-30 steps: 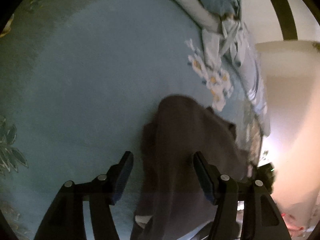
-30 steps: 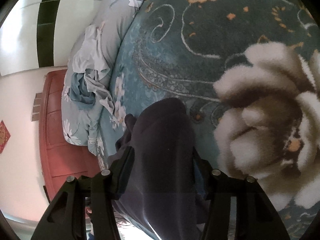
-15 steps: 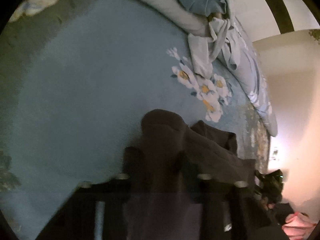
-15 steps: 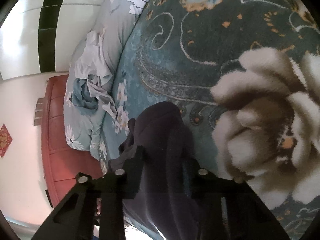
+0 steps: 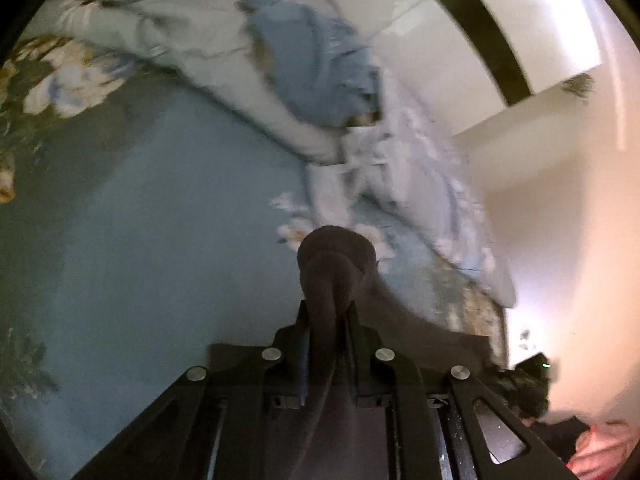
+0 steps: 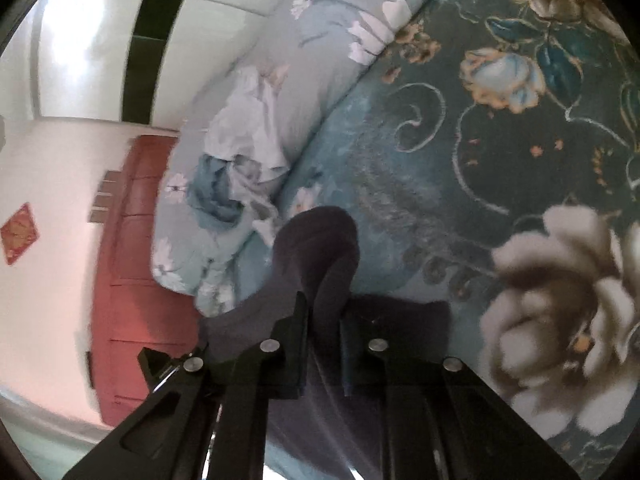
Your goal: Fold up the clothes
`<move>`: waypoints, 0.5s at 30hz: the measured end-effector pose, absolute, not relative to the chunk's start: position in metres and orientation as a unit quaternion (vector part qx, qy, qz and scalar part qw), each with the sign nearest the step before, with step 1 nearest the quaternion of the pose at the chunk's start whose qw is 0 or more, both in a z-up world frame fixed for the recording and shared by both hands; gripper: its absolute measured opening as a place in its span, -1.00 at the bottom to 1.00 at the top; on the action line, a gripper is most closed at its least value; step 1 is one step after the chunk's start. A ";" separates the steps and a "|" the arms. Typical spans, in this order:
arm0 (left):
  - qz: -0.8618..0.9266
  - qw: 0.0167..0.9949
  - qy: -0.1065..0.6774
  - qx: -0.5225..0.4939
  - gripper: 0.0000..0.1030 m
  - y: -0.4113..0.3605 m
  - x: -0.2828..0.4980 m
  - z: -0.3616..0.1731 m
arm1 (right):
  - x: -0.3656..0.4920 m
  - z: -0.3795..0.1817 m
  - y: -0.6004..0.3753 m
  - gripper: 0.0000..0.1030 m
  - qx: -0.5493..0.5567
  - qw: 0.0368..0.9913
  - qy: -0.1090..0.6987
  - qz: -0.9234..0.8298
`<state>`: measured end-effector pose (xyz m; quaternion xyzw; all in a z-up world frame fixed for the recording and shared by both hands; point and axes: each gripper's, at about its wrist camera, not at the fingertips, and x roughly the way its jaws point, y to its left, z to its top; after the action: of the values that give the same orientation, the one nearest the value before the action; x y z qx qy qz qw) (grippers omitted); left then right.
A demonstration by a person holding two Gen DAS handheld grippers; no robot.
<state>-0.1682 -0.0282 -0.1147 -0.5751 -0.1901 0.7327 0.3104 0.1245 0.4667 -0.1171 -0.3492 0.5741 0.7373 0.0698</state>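
Jaws of the left gripper [image 5: 328, 312] and right gripper [image 6: 324, 312] are closing, each now pinching a bunched edge of the dark garment [image 6: 316, 248] — a second ago both stood spread. It hangs above the bed [image 5: 160, 240], ready for folding.

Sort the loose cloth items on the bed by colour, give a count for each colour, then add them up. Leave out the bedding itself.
Dark brown garment, pinched in both the closing left gripper and the closing right gripper: 1
Blue crumpled garment: 1
Pale lilac-white crumpled garment: 1
Total: 3
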 end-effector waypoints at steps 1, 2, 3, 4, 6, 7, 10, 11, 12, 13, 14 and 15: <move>0.728 0.299 -0.187 -0.588 -0.71 -0.029 -0.170 -0.126 | 0.122 -0.127 0.467 -0.75 -0.360 0.076 0.578 0.728; 0.722 0.287 -0.185 -0.602 -0.71 -0.029 -0.172 -0.139 | 0.120 -0.136 0.466 -0.75 -0.372 0.083 0.581 0.719; 0.713 0.275 -0.185 -0.618 -0.71 -0.031 -0.173 -0.153 | 0.118 -0.146 0.466 -0.75 -0.383 0.090 0.584 0.710; 0.707 0.265 -0.188 -0.628 -0.71 -0.033 -0.173 -0.164 | 0.117 -0.154 0.466 -0.75 -0.392 0.098 0.587 0.702; 0.699 0.256 -0.198 -0.638 -0.70 -0.033 -0.171 -0.174 | 0.117 -0.168 0.466 -0.75 -0.400 0.108 0.596 0.687; 0.695 0.255 -0.203 -0.640 -0.68 -0.033 -0.171 -0.176 | 0.118 -0.173 0.467 -0.75 -0.400 0.110 0.604 0.681; 0.685 0.252 -0.214 -0.649 -0.64 -0.031 -0.174 -0.180 | 0.118 -0.176 0.469 -0.75 -0.398 0.108 0.612 0.675; 0.682 0.257 -0.214 -0.651 -0.64 -0.028 -0.175 -0.178 | 0.116 -0.174 0.469 -0.74 -0.402 0.106 0.608 0.677; 0.679 0.263 -0.213 -0.652 -0.60 -0.025 -0.176 -0.176 | 0.115 -0.172 0.468 -0.70 -0.405 0.105 0.603 0.679; 0.678 0.267 -0.211 -0.652 -0.53 -0.026 -0.176 -0.173 | 0.115 -0.170 0.469 -0.69 -0.408 0.104 0.599 0.682; 0.676 0.272 -0.209 -0.652 -0.42 -0.026 -0.176 -0.169 | 0.115 -0.166 0.469 -0.69 -0.407 0.104 0.594 0.686; 0.674 0.277 -0.209 -0.652 -0.35 -0.028 -0.174 -0.167 | 0.115 -0.163 0.468 -0.64 -0.404 0.104 0.592 0.690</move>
<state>-0.1736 -0.0275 -0.1671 -0.6522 -0.2092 0.6738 0.2773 0.1153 0.4679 -0.1627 -0.4044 0.5917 0.6896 0.1041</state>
